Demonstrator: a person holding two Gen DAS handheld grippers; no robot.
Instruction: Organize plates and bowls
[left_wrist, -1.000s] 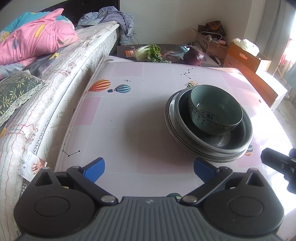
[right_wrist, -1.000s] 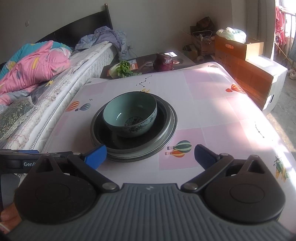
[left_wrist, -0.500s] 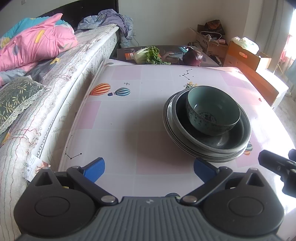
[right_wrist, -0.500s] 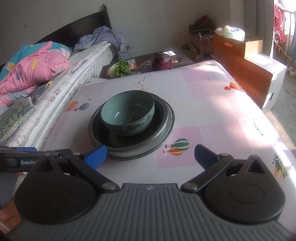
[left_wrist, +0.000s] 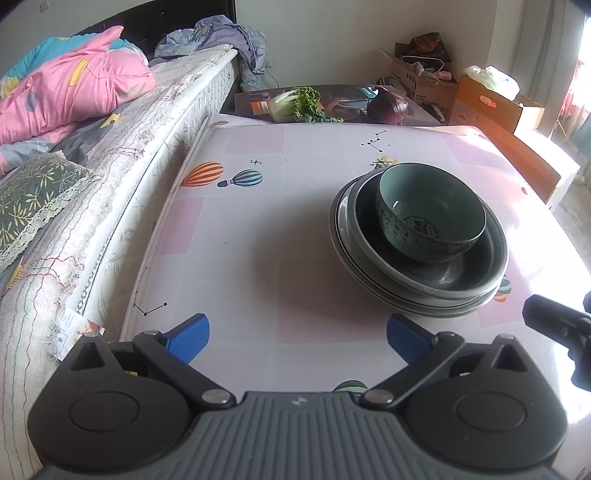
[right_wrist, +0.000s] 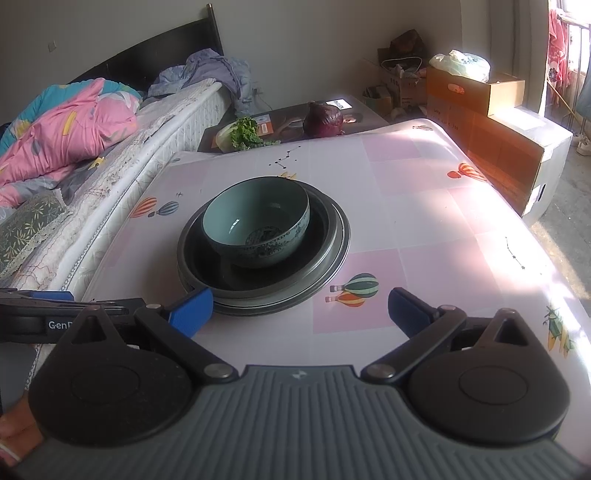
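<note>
A teal patterned bowl (left_wrist: 430, 212) (right_wrist: 258, 221) sits upright inside a stack of dark grey plates (left_wrist: 443, 284) (right_wrist: 325, 273) on the table. My left gripper (left_wrist: 297, 338) is open and empty, hovering over the table to the left of the stack and nearer than it. My right gripper (right_wrist: 299, 308) is also open and empty, just short of the stack's near rim, its left blue pad (right_wrist: 190, 310) close to the plates' edge. The left gripper's side shows at the left edge of the right wrist view.
The table (left_wrist: 236, 229) has a pink checked cloth with balloon prints. A bed with a pink quilt (left_wrist: 66, 99) runs along its left side. A lower dark table behind holds a cabbage (left_wrist: 295, 105) and a red onion (right_wrist: 324, 120). Cardboard boxes (right_wrist: 491, 122) stand at the right.
Both grippers have drawn back slightly from the stack and risen a little. The bowl and plates have not moved. Both stay open.
</note>
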